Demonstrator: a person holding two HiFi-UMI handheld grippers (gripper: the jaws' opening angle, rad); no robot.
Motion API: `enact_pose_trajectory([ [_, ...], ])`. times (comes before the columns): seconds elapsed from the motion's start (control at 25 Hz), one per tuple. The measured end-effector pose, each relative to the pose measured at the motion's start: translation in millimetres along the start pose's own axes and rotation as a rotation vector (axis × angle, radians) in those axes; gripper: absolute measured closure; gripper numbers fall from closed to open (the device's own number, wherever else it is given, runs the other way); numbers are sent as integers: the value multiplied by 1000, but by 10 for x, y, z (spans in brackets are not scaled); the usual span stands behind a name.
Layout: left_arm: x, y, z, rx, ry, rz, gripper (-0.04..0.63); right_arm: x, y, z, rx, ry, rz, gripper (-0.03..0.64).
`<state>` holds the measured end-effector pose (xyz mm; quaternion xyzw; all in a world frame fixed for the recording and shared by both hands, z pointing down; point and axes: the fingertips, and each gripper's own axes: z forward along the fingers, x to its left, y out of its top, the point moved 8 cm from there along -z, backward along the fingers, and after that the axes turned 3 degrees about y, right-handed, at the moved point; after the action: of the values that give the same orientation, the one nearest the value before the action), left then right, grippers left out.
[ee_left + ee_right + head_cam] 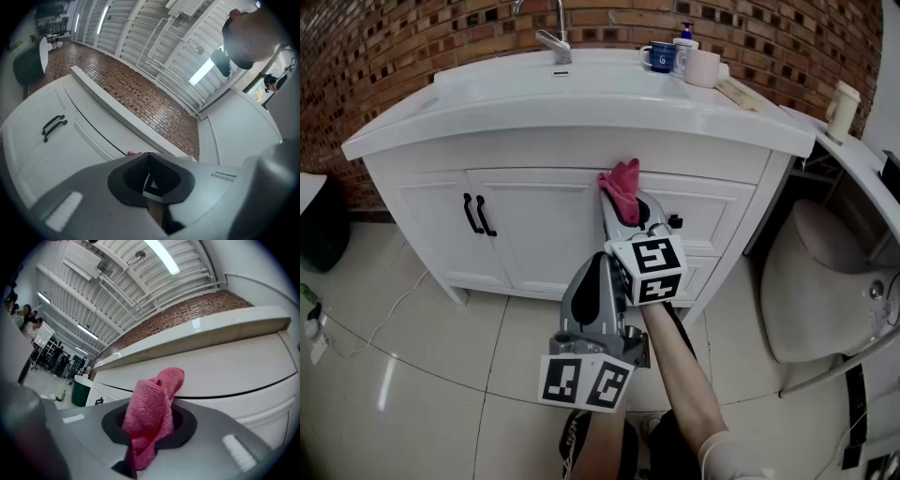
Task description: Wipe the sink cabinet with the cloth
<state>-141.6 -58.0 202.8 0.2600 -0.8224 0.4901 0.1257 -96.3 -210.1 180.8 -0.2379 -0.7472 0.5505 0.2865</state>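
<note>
The white sink cabinet fills the upper middle of the head view, with two black door handles on its left doors. My right gripper is shut on a pink cloth and holds it up against the cabinet front, just under the countertop edge. In the right gripper view the cloth bunches up out of the right gripper, close to the drawer front. My left gripper hangs lower and nearer to me, pointed at the cabinet. Its jaws are shut on nothing.
A faucet, a blue mug and a white mug stand on the countertop. A toilet sits close at the right, a dark bin at the left. A cable lies on the tiled floor.
</note>
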Motion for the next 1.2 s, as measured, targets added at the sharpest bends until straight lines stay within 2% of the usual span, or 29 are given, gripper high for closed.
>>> enact_pose_trajectory([
  [0.16,-65,-36,-8,13,-6,14,589,-125,-74,-3,33,-7,16,569],
  [0.24,-90,-60,4,22,-11,22,589,-317,-71,-108,28,-44,53,569],
  [0.32,-100,-70,17,27,-14,32,589,-522,-31,-258,30,-86,24,560],
  [0.4,-106,-96,27,32,-14,43,589,-763,-9,-472,35,-148,-21,560],
  [0.64,-205,-241,55,63,-25,50,589,-1686,-60,-1314,61,-407,-28,560],
  [0.8,-280,-339,63,70,-24,40,589,-1983,-82,-1580,86,-468,-41,560],
  [0.92,-290,-354,48,54,1,23,589,-1760,-13,-1517,65,-425,-57,561],
  [1.04,-280,-277,11,-3,22,27,589,-1228,-19,-1137,26,-256,-67,561],
  [1.2,-317,-116,-35,-90,-3,97,589,-436,-326,-453,50,-30,-40,561],
])
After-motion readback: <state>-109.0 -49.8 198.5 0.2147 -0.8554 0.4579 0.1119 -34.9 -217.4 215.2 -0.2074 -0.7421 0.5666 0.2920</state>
